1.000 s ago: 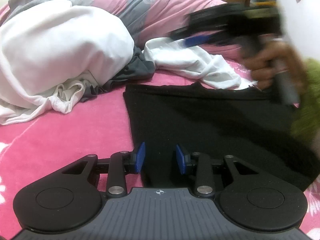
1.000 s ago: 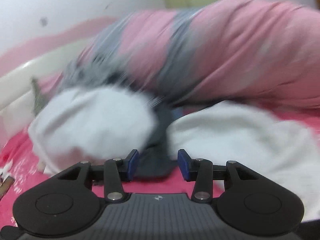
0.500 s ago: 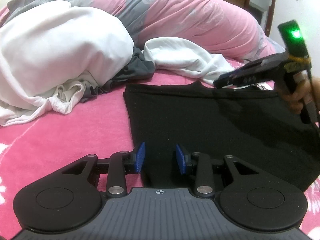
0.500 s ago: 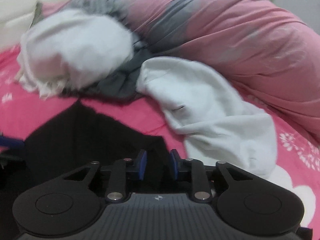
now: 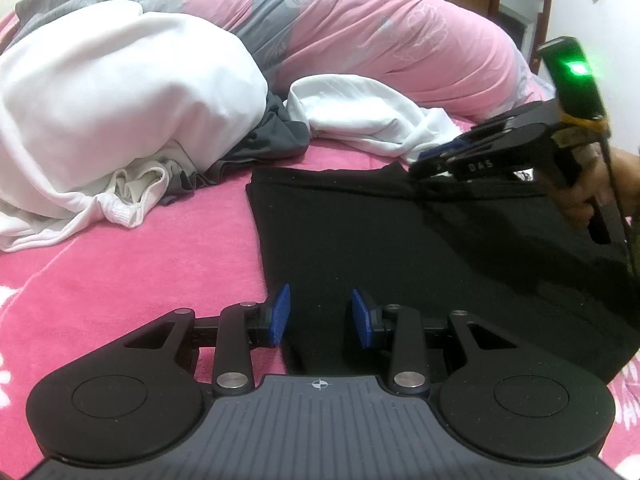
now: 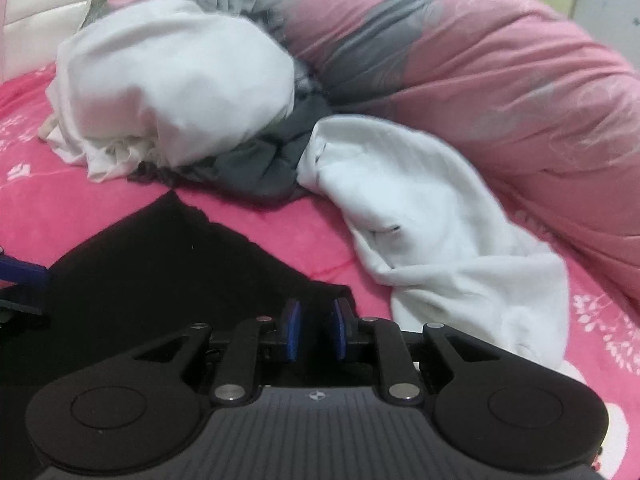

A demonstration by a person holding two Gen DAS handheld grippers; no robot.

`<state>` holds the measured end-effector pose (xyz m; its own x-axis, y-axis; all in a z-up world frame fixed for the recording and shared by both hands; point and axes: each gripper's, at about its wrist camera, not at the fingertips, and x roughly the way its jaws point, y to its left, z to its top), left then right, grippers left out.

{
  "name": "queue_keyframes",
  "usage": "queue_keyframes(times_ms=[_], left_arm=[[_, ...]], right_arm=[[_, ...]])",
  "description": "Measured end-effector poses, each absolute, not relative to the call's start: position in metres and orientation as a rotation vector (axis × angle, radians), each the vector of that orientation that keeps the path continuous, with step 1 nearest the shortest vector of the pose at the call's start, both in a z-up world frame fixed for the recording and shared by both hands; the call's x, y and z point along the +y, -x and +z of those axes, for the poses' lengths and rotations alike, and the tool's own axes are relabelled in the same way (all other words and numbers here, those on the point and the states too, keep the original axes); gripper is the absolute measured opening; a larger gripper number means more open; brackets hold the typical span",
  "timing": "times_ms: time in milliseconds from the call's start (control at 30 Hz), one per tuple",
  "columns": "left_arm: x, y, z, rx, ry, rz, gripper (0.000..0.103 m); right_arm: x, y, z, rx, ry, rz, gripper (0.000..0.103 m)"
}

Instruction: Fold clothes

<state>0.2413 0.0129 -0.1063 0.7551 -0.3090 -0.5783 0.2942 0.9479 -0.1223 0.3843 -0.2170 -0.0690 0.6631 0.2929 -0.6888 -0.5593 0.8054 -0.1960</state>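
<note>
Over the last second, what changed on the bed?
The right gripper swung down from mid-air to the far edge of the black garment, and its jaws narrowed around that edge; a grip isn't confirmed. The left gripper stayed open at the near edge. The garment, the white pile and the pink duvet did not move.

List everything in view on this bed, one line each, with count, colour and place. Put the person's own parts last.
black garment: 1, black, spread flat on the bedspread, nearest both tools
white garment: 1, white, crumpled beyond the black garment
white pile: 1, white, heaped far left
grey garment: 1, dark grey, between the two white items
duvet: 1, pink and grey, bunched behind
bedspread: 1, bright pink, beneath everything
left tool: 1, black, blue pads, open
right tool: 1, same, narrowly open
hand: 1, holding right tool
</note>
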Motion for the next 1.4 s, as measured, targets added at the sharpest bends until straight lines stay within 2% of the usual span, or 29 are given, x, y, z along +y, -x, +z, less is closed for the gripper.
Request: queue_keyframes(times_ms=[433, 467, 567, 933, 1400], left_arm=[[0.013, -0.242, -0.105, 0.636, 0.030, -0.332, 0.034], [0.014, -0.243, -0.105, 0.636, 0.031, -0.332, 0.034], [0.015, -0.243, -0.105, 0.635, 0.038, -0.332, 0.034], [0.019, -0.243, -0.104, 0.635, 0.068, -0.310, 0.035], [0.020, -0.244, -0.102, 0.638, 0.068, -0.287, 0.035]], right_arm=[[-0.217, -0.385, -0.080, 0.767, 0.458, 0.552, 0.024], [-0.217, -0.385, -0.081, 0.768, 0.459, 0.554, 0.022], [-0.214, -0.380, -0.081, 0.736, 0.492, 0.537, 0.002], [-0.215, -0.377, -0.069, 0.601, 0.486, 0.454, 0.000], [-0.222, -0.395, -0.084, 0.536, 0.398, 0.340, 0.000]])
